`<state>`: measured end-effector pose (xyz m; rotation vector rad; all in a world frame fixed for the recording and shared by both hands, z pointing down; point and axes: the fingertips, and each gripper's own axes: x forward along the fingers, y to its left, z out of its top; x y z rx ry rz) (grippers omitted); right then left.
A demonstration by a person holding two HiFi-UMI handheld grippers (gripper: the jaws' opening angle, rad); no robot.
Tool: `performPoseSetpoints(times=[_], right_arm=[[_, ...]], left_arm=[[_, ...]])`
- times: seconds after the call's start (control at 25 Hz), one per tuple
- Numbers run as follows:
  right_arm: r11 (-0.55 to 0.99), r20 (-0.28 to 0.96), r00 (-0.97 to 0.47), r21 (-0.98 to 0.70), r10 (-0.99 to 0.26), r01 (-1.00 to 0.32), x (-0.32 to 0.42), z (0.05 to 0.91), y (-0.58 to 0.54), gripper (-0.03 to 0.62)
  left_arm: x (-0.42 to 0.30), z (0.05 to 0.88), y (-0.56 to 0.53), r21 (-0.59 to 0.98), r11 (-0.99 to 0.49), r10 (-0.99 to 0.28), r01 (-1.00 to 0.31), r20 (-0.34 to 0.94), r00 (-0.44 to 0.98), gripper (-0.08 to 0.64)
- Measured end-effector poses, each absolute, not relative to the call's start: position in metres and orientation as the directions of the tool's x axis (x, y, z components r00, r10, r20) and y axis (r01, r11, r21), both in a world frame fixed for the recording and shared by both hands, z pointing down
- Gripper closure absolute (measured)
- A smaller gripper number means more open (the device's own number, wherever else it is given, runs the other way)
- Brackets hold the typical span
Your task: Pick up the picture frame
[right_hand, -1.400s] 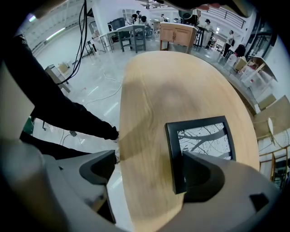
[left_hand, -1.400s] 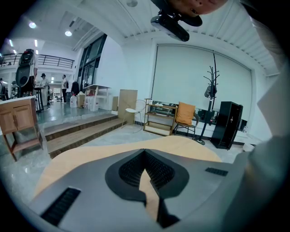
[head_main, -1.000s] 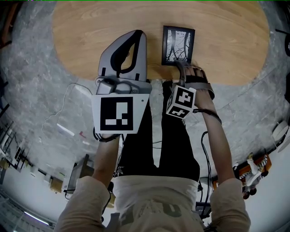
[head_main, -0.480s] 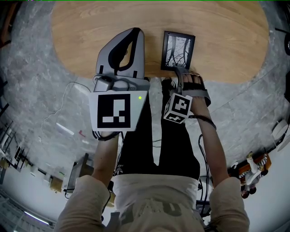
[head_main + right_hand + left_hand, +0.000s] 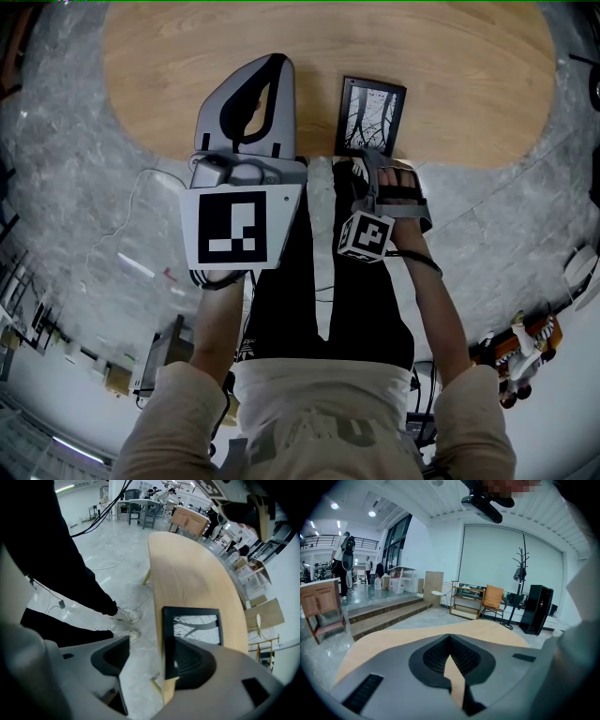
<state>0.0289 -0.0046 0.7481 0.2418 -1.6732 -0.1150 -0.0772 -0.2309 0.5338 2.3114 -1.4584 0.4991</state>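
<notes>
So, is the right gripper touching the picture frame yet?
Cannot tell. In the right gripper view, the right gripper, jaws just closing, straddles the near edge of the picture frame: one jaw overlaps it, hiding any contact; the other stands clear over the floor.

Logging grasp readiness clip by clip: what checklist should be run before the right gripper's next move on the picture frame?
1. Picture frame lies flat at the table edge: ok.
2. Frame's edge sits between the right gripper fingers, which have just been closing: ok.
3. Both fingers press on the frame: not ok, a gap shows.
4. The finger off the table will pass under the frame: cannot tell.
5. Left gripper shut, empty, beside the frame and apart from it: ok.
</notes>
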Motion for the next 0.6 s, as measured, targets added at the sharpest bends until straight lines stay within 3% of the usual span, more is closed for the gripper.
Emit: performPoseSetpoints(times=[0.04,0.08,0.24,0.48,0.6], right_arm=[[0.962,0.960,-0.100,0.253,-0.263,-0.101,0.030,0.746,-0.010,0.340],[0.955,0.953,-0.100,0.276,-0.287,-0.109,0.031,0.745,-0.015,0.396],[0.948,0.947,-0.096,0.293,-0.305,-0.121,0.031,0.744,-0.019,0.402],[0.925,0.928,-0.095,0.342,-0.360,-0.168,0.034,0.740,-0.027,0.502],[0.918,0.921,-0.101,0.356,-0.376,-0.173,0.036,0.740,-0.022,0.505]], left_arm=[[-0.077,0.534,-0.233,0.113,-0.401,-0.782,-0.909,0.475,0.404,0.551],[-0.077,0.534,-0.234,0.112,-0.402,-0.782,-0.909,0.474,0.404,0.551],[-0.075,0.535,-0.234,0.113,-0.404,-0.778,-0.908,0.480,0.406,0.551],[-0.068,0.533,-0.230,0.108,-0.412,-0.775,-0.905,0.480,0.410,0.551],[-0.066,0.532,-0.225,0.100,-0.414,-0.779,-0.905,0.475,0.409,0.551]])
